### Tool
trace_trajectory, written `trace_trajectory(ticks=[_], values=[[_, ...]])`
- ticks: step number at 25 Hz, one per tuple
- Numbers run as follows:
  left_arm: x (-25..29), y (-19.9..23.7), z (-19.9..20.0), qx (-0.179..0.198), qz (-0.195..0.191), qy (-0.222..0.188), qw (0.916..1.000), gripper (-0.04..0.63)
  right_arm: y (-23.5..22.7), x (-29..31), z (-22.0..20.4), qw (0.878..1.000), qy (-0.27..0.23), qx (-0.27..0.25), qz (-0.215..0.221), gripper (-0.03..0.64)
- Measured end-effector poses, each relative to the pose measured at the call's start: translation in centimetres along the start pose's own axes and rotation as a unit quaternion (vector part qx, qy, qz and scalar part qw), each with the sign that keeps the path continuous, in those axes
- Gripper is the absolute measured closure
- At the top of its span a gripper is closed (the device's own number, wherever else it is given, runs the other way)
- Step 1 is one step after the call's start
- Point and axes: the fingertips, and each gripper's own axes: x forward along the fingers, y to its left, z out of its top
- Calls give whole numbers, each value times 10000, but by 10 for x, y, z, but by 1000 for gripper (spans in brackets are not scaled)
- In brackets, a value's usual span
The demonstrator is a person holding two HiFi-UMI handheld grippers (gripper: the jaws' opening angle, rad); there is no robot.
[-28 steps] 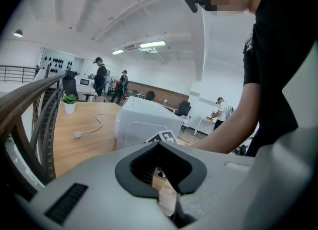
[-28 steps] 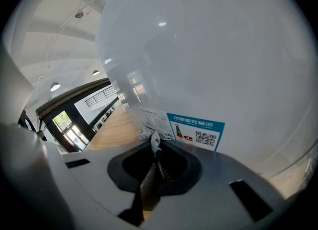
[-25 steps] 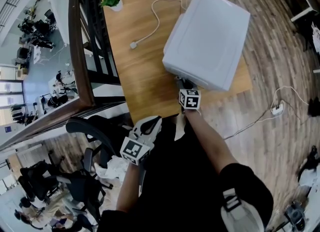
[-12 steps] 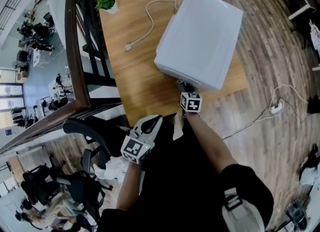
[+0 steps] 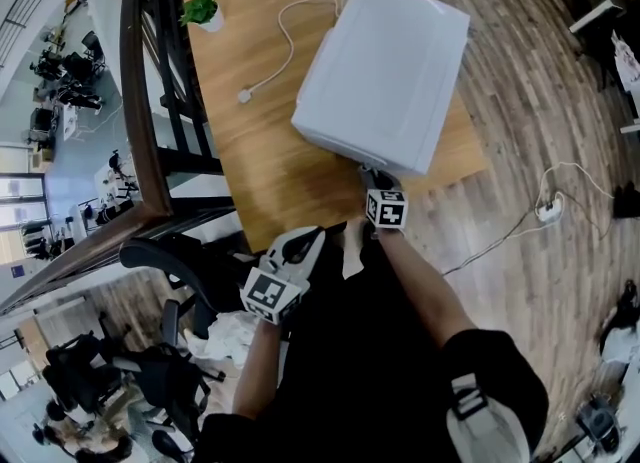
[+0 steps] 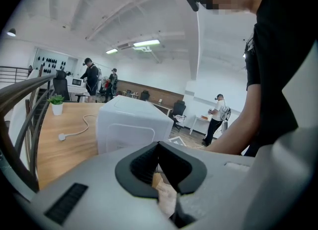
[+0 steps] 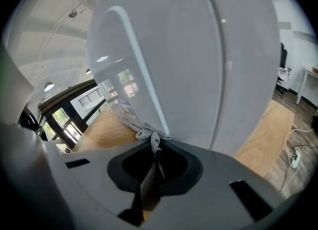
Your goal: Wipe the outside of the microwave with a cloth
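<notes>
One table with one microwave sitting at its near edge. Over the last second my right gripper slid right along the microwave's lower front, so I reckon I'm mid-stroke on the front face. Two grippers: the right one's clamped on the one cloth, which touches the door. The left gripper hangs back, jaws together and empty.

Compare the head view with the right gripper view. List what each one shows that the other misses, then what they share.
Only the head view: the potted plant, the power cord with its plug lying on the table, and the left gripper, short of the table's edge. Only the right gripper view: the cloth pinched by the right gripper, its tip against the microwave front. Both: the white microwave and the wooden table.
</notes>
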Motion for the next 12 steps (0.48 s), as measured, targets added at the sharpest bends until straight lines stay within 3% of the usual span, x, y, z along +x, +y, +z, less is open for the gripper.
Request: trace_trajectory(ticks=[12], values=[[12, -18, -1, 69, -19, 13, 10000, 595, -28, -19, -6, 10000, -36, -22, 6, 591]])
